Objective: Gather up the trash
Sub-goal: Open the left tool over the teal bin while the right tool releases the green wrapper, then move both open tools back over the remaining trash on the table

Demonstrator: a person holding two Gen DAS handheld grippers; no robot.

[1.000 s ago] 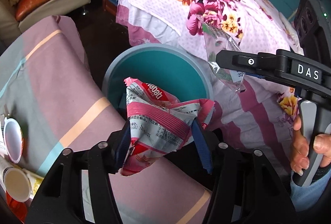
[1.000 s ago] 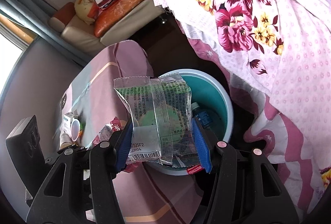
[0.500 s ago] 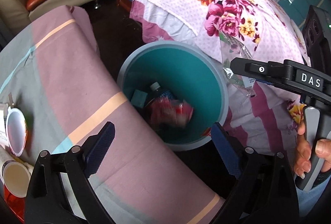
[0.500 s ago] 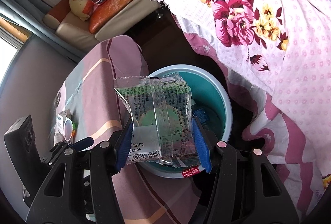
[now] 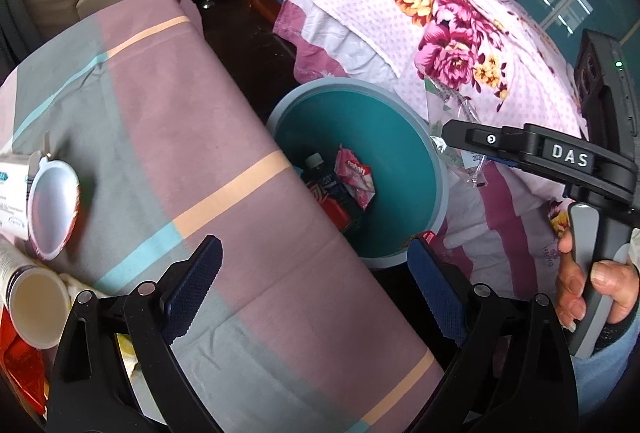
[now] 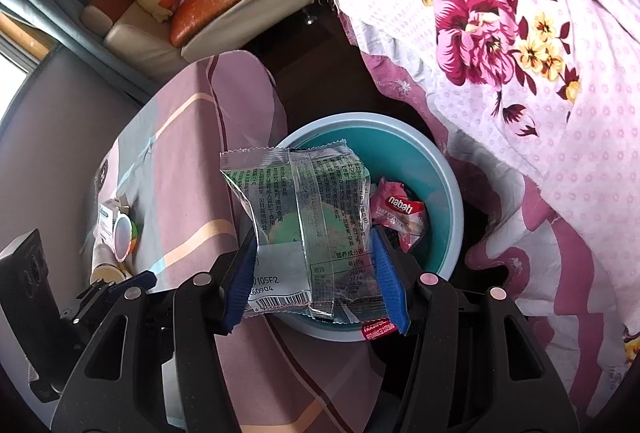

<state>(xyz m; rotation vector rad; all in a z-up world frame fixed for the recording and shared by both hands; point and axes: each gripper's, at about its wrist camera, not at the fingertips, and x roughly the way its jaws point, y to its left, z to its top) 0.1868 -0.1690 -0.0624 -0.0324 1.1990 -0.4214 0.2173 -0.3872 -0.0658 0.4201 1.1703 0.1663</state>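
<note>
Over the teal bin [image 6: 448,169], beside the bench [image 5: 168,137]: clear wrapper [image 6: 304,225] hung upright in right gripper [image 6: 316,277], long axis pointing away from the jaws, bin mouth directly below/ahead. Jaws clamped on its lower sides. Left gripper [image 5: 316,289] wide apart, nothing between; pink wrapper [image 5: 356,177] lay inside bin.

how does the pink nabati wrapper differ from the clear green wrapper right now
The pink nabati wrapper lies crumpled inside the teal bin; the clear green wrapper is flat and clamped upright in the right gripper, above the bin. The pink one is opaque, the green see-through. Both are snack packaging.
</note>
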